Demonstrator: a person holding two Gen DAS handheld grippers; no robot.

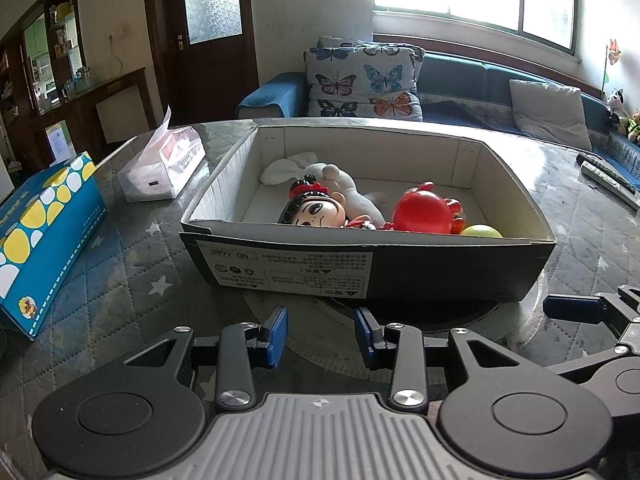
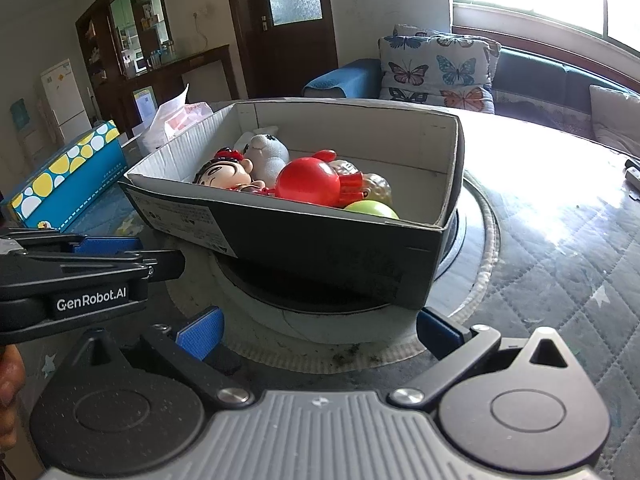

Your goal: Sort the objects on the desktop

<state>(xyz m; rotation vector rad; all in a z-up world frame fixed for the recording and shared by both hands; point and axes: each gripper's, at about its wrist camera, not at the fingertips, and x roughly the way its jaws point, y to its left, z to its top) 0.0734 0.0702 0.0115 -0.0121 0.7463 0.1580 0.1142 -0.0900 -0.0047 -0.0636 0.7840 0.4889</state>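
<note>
The round desk (image 1: 120, 248) with a grey-blue quilted cover printed with white stars carries everything. At its centre stands an open black cardboard box (image 1: 440, 268) with a white inside and a printed label on the near wall. To the box's 9 o'clock lies a blue carton (image 1: 44, 236) with yellow and white dots, and at about 10 o'clock a soft white pack of tissues (image 1: 164, 168), one sheet standing up. Inside the box lie the sorted toys: a white plush animal (image 1: 340, 180) at the back, a plastic doll head (image 1: 316, 208) with black hair and a red bow in front of it, a red plastic crab (image 1: 426, 212) at the doll's 3 o'clock, touching it, and a yellow-green ball (image 1: 482, 232) in the near right corner. The left tool (image 1: 321, 332) is at the box's 6 o'clock, just before the near wall, its blue-padded jaws apart with nothing between them. The right tool (image 2: 320, 332) is also open and empty, its blue pads set wider apart, near the box's right corner.
</note>
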